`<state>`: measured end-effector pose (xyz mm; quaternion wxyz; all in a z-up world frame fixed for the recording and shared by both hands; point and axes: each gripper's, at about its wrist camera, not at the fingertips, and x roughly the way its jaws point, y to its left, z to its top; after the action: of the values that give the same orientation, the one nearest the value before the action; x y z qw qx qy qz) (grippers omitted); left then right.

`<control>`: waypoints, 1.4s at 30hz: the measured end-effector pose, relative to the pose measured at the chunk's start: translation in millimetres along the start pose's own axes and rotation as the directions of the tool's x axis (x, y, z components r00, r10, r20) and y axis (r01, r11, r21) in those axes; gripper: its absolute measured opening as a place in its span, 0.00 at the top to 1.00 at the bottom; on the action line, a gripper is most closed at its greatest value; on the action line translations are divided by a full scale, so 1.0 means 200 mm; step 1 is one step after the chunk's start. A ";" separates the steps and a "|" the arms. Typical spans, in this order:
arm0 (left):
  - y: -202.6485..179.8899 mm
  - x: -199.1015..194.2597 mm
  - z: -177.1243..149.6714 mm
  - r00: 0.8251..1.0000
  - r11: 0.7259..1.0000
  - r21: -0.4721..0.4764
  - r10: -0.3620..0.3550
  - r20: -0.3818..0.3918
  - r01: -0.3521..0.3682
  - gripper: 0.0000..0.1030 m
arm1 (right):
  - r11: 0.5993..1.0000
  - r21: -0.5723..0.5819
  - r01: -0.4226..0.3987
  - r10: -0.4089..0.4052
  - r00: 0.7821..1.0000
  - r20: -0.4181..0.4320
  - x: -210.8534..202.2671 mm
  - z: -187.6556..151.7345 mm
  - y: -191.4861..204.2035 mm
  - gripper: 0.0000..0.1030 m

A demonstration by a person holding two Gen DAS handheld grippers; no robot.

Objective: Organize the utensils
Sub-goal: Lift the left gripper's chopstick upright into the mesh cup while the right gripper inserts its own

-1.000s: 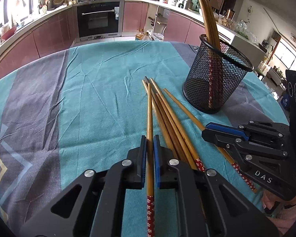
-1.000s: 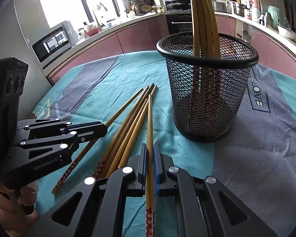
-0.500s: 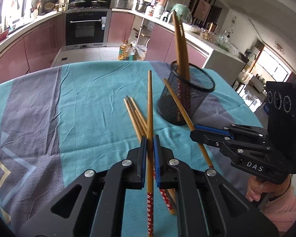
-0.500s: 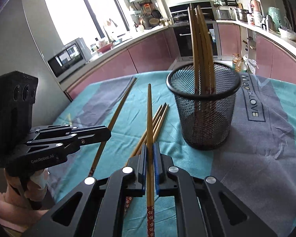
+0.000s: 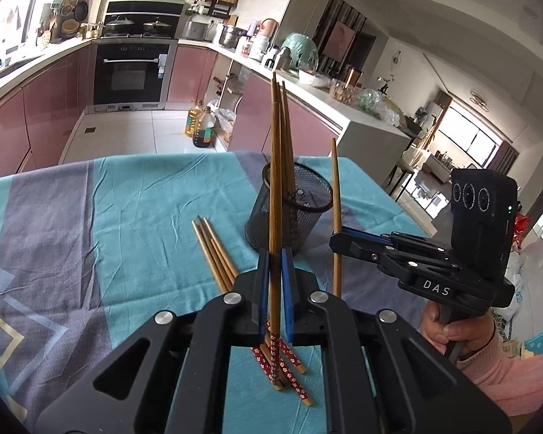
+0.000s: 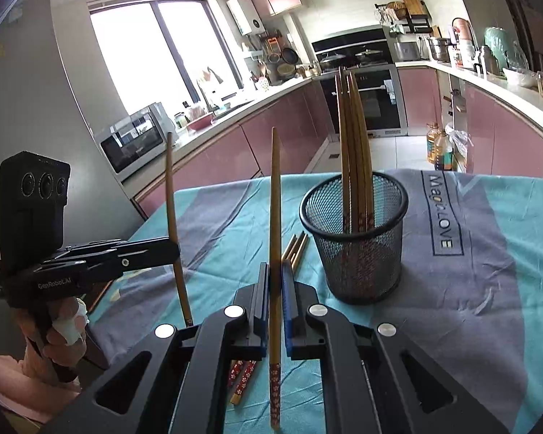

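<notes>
Left hand-held gripper [image 5: 274, 260] is clamped on one chopstick [image 5: 273, 195], which stands nearly upright between its blue pads, patterned red end hanging below the jaws and the plain tip rising in front of the cup [image 5: 289, 213]. Right hand-held gripper [image 6: 276, 275] grips a second chopstick [image 6: 275, 217] the same way, red end down, tip up, to the left of the cup in its own view. Both sticks are clear of the cloth [image 5: 126, 209].

Four chopsticks stand in the mesh cup, leaning on its rim. Loose chopsticks [image 5: 213, 249] lie on the cloth just left of the cup and run under the left hand-held gripper, their red ends showing below its jaws.

Open cloth spreads wide to the left of the loose sticks in the left view, and to the right of the cup in the right view. The far edge of the bench [image 6: 213, 190] lies just past the cup, with kitchen floor beyond.

Only the left view shows the right hand-held gripper from the side, off to the right and near the cup, with a hand [image 5: 452, 329] in a pink sleeve under it. Only the right view shows the lettering on the cloth and the left hand-held gripper from the side, at the bench's left edge, well apart from the cup.
</notes>
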<state>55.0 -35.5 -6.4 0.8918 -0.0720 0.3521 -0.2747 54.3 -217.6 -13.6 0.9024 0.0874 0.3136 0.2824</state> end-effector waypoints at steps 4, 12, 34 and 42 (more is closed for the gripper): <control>-0.03 -0.04 0.03 1.000 1.000 0.006 -0.015 0.021 0.015 0.93 | 1.000 -0.004 0.000 0.001 1.000 0.024 -0.02 0.03 -0.01 0.94; -0.04 -0.03 0.10 0.998 0.999 0.004 -0.039 0.059 0.039 0.93 | 1.000 -0.020 0.016 -0.014 0.997 0.081 -0.09 0.11 -0.02 0.94; -0.17 -0.08 0.51 0.978 0.998 0.054 -0.034 0.205 0.024 0.93 | 0.990 -0.106 0.094 -0.064 0.965 0.255 -0.30 0.43 -0.05 0.94; -0.21 -0.07 0.62 0.971 0.998 0.062 -0.017 0.240 0.002 0.93 | 0.985 -0.114 0.127 -0.092 0.958 0.272 -0.27 0.52 -0.10 0.94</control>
<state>111.5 -72.0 107.4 0.9283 -0.0789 0.2327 -0.2790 91.3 -262.2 89.4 0.9543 0.0479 0.1752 0.2374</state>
